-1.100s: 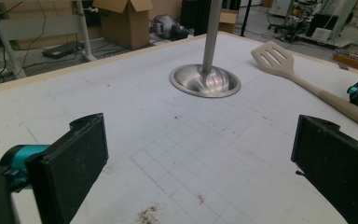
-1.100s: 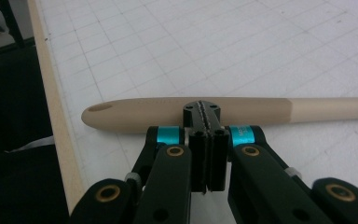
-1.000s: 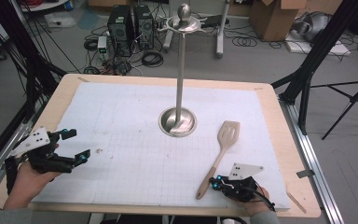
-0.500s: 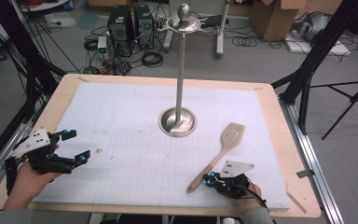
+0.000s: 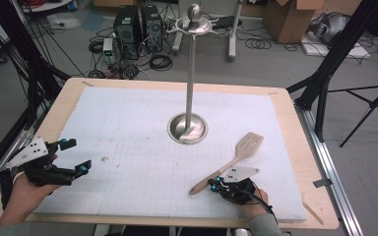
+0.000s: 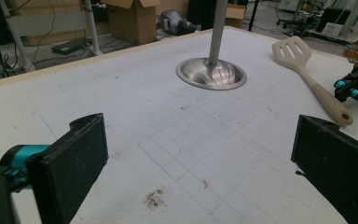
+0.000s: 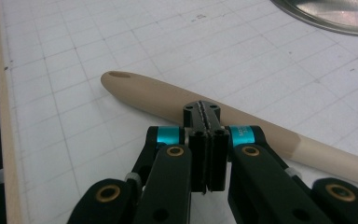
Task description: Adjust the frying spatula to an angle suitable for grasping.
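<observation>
**A:** Right, where's the wooden spatula (image 5: 229,164) sitting?

**B:** Flat on the white grid mat (image 5: 142,147), right-hand near quarter. Slotted blade points up toward the far right, handle end with the hang hole points near-left. Pale wood, rounded handle (image 7: 168,100), slots in the blade (image 6: 291,49). It lies just beside the metal stand (image 5: 189,127), not touching the base.

**A:** Right gripper (image 5: 216,185)?

**B:** Low at the near edge, the hand (image 5: 251,206) behind it coming in from the bottom. Jaws pressed together, nothing between them. In the right gripper view the closed tips (image 7: 201,112) sit at the near side of the handle, a bit in from the hole end. Contact or just above it: can't tell from that angle.

**A:** Left gripper (image 5: 74,157)?

**B:** Near left corner, held about level, pointing across the mat toward the middle. Jaws spread wide, empty. In its own view the two black pads (image 6: 77,165) frame bare mat, with the spatula and the right gripper's blue-tipped end (image 6: 349,88) far right.

**A:** Anything hidden?

**B:** Stand's pole is cut off by the top of the left gripper view; its dish base is clipped in the right gripper view. Right hand is mostly under the grey plate (image 5: 240,173) and gripper body.
</observation>
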Available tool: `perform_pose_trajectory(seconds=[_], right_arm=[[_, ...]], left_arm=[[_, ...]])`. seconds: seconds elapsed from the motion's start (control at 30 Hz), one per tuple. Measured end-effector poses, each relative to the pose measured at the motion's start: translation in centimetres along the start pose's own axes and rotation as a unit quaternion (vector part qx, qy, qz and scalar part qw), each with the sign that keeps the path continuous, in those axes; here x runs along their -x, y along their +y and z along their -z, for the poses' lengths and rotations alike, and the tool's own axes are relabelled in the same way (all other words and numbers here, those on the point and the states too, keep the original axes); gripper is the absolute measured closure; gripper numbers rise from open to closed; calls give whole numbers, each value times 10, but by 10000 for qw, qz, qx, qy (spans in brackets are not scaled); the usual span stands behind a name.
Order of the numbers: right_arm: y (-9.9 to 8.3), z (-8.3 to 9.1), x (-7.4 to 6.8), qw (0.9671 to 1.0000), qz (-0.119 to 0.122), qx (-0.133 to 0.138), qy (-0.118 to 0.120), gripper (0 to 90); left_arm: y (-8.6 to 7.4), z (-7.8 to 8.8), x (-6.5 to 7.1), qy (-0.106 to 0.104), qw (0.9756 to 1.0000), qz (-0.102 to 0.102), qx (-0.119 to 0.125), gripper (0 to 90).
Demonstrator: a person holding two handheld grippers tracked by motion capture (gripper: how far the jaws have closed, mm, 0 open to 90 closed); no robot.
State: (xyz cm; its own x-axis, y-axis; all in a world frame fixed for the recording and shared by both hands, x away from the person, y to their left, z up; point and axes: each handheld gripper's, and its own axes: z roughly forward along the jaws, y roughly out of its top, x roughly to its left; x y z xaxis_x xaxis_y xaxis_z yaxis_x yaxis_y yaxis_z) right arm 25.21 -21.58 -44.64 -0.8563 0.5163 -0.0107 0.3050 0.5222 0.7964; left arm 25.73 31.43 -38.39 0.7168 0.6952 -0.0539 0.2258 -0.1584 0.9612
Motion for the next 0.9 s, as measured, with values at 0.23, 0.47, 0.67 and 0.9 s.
perform_pose_trajectory(seconds=[0.23,0.47,0.67,0.9], right_arm=[[7,2,5,9999,-82,49,-44,900],[9,18,36,9957,-543,199,-727,900],[5,21,62,9920,-802,161,-958,900],[4,12,82,9891,-935,-136,-1127,900]], left_arm=[[-1,6,0,88,10000,-13,8,41],[-4,15,-1,180,9998,41,60,41],[-5,19,1,209,9998,41,62,41],[-7,19,2,225,9997,54,2,41]])
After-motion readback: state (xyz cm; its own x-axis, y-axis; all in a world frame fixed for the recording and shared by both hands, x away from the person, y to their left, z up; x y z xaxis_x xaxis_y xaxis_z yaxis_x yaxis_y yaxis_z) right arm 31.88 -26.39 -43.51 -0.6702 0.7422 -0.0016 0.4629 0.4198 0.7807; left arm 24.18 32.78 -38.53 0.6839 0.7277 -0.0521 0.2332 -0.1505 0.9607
